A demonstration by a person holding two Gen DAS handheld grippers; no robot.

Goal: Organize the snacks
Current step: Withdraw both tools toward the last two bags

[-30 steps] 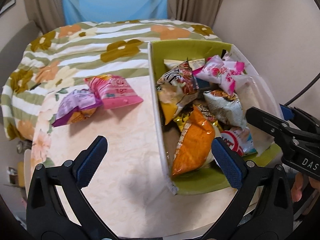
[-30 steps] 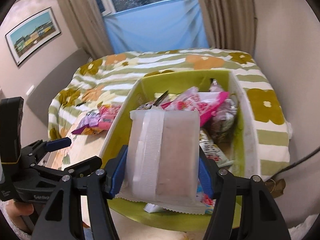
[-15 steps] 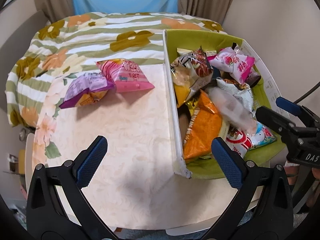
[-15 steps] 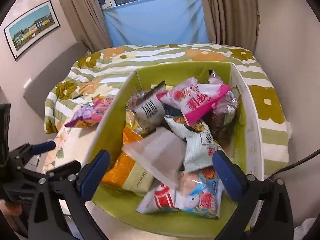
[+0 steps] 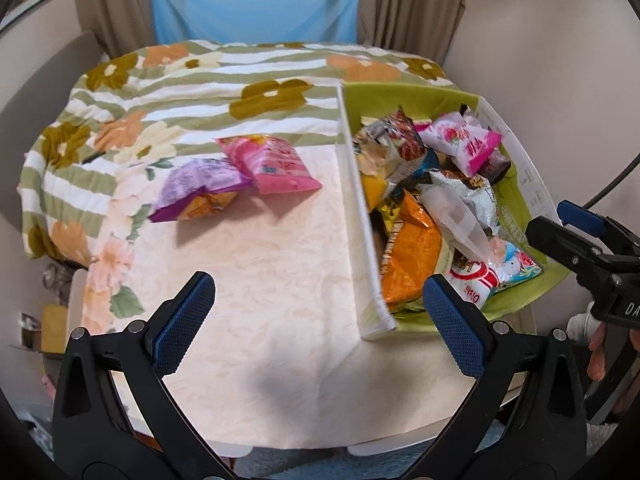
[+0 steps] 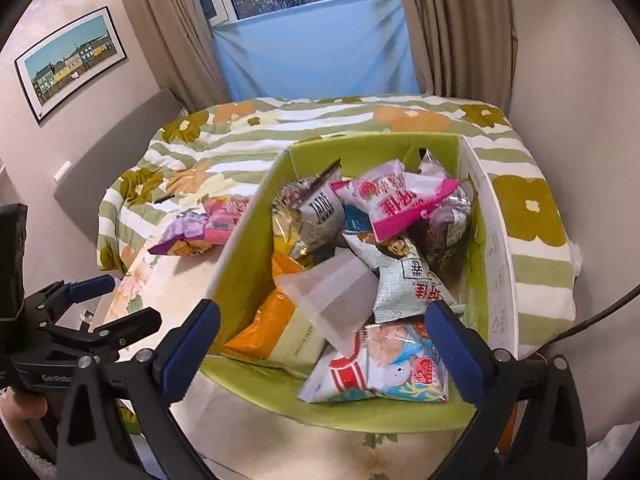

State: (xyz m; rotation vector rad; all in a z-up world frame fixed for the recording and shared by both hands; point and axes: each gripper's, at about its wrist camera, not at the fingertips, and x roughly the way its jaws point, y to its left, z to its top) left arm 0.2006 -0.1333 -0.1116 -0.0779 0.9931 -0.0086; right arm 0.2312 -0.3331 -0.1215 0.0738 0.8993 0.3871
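A green box (image 6: 250,240) packed with several snack packets stands on the right of the table. A pale translucent packet (image 6: 336,300) lies loose on top of the pile, also visible from the left wrist (image 5: 452,216). My right gripper (image 6: 322,320) hangs open just above the box's near end, its pads touching nothing. A pink packet (image 5: 272,164) and a purple packet (image 5: 196,192) lie side by side on the table left of the box (image 5: 516,184). My left gripper (image 5: 316,300) is open over bare tabletop, short of both packets.
The table carries a cream floral cloth (image 5: 260,280). Behind it is a bed with a green-striped flowered blanket (image 5: 200,80). A wall closes in on the right, where a black cable (image 6: 600,316) hangs. A hand (image 5: 596,352) holds the right gripper's handle.
My right gripper opened and let go of the pale packet, which dropped onto the pile in the box. The left gripper drew back, so more of the table shows.
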